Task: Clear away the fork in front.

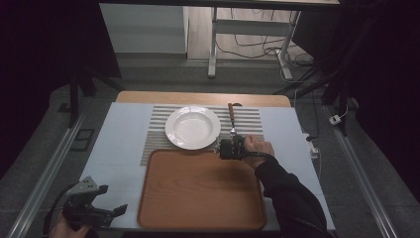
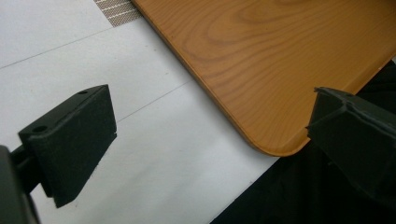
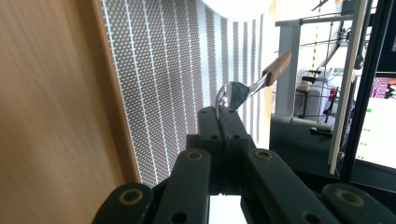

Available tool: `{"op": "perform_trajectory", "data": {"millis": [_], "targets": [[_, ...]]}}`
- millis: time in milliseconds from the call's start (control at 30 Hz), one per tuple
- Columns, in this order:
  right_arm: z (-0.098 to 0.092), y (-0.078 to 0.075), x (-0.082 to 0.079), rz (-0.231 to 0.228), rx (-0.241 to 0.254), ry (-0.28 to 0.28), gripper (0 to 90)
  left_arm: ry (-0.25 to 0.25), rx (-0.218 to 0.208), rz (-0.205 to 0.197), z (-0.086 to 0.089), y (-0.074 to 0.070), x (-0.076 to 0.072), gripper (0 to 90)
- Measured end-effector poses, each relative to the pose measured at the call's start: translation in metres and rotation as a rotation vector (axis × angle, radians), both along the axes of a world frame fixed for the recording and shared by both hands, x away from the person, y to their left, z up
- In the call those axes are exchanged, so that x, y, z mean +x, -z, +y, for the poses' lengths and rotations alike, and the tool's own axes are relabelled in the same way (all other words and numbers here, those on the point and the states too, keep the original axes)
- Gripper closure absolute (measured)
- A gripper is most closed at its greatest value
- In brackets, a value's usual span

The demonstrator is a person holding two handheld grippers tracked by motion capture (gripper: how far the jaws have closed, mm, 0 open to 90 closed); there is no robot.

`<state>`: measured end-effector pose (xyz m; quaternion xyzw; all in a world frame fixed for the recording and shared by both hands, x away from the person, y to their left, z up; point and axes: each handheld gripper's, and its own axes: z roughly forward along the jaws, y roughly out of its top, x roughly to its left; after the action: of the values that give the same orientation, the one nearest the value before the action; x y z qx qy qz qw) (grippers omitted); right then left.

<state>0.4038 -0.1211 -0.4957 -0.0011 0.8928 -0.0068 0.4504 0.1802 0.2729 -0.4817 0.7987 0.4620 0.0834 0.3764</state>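
We had the right gripper clamped on the metal head of the wooden-handled fork, its jaws pressed together on the tines, at the far right corner of the brown wooden tray. The fork's handle pointed away from us over the grey striped placemat, just right of the round white plate. In the right gripper view the handle tilted up off the mat, though from above we could not quite tell whether its far end was clear of the tabletop.

The grip worried us most: the jaws bit only on the thin, curved metal end, so the long handle could swing or the fork could slip out if we turned the hand quickly. A low carry could also snag the tray's raised rim or knock the plate's edge, which sat close on the left.

The left gripper waited with its jaws wide apart and empty above the white tabletop cover, beside the tray's near left corner, well away from the fork. Nothing lay on the tray to block a set-down.
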Motion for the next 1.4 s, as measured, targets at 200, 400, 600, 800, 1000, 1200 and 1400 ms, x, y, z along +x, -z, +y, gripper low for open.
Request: {"op": "perform_trajectory", "data": {"millis": [200, 400, 600, 800, 1000, 1200, 1400], "targets": [[-0.002, -0.012, -0.011, 0.016, 0.052, -0.029, 90.0, 0.001, -0.008, -0.004, 0.001, 0.0, 0.0, 0.0], [-0.006, -0.021, -0.024, 0.026, 0.125, -0.054, 90.0, 0.0, -0.001, -0.016, 0.0, -0.001, -0.001, 0.0], [-0.015, -0.031, -0.036, 0.047, 0.193, -0.075, 90.0, 0.003, -0.017, -0.031, 0.0, -0.002, -0.001, 0.0], [-0.023, -0.041, -0.049, 0.112, 0.322, -0.08, 90.0, 0.022, -0.043, -0.045, -0.003, -0.004, 0.001, 0.0], [-0.032, -0.051, -0.061, 0.203, 0.478, -0.075, 90.0, 0.073, -0.071, -0.04, -0.008, -0.005, 0.006, 0.0], [-0.043, -0.06, -0.067, 0.331, 0.655, -0.068, 90.0, 0.143, -0.082, -0.058, -0.017, -0.006, 0.014, 0.0], [-0.054, -0.066, -0.073, 0.441, 0.792, -0.093, 90.0, 0.171, -0.11, -0.091, -0.025, -0.012, 0.025, 0.0]]}}
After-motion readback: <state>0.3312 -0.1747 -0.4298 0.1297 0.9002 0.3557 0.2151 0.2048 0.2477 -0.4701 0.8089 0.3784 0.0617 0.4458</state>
